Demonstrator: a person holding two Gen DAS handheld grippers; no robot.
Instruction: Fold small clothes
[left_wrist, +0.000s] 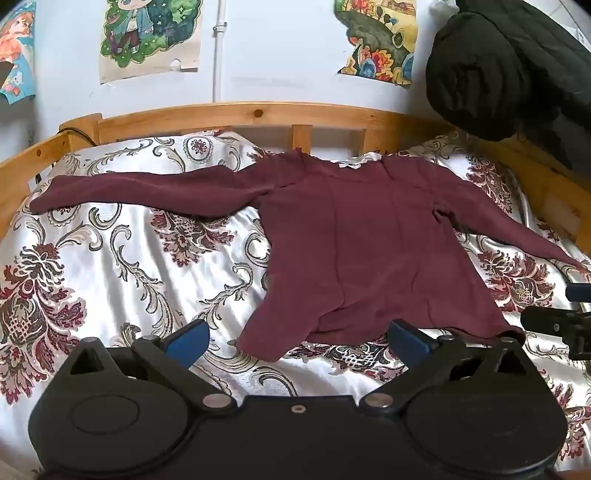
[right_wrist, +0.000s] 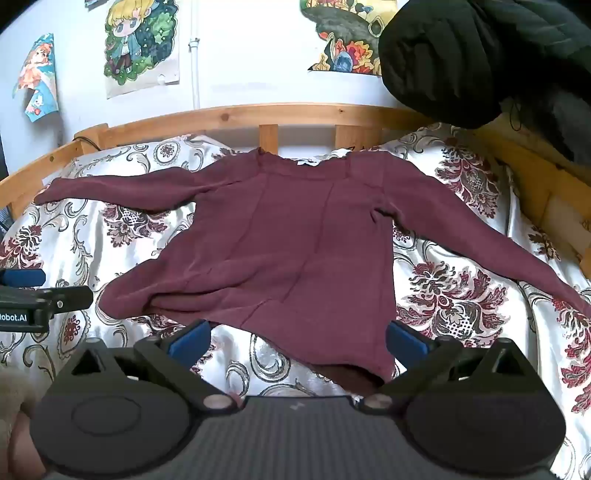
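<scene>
Fingers (left_wrist: 188, 338) of both grippers wide apart — maroon sweater (left_wrist: 369, 243) hem just ahead, untouched

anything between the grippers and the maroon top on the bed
Nothing visible does. The left gripper and right gripper are both open at the near hem of the maroon top, which lies spread flat on the patterned bedspread, with only bare cover between.

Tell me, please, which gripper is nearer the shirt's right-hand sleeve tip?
Right. The right gripper hovers open at the maroon shirt's hem, on the side of that sleeve tip; the left gripper hovers open at the opposite hem corner.
</scene>
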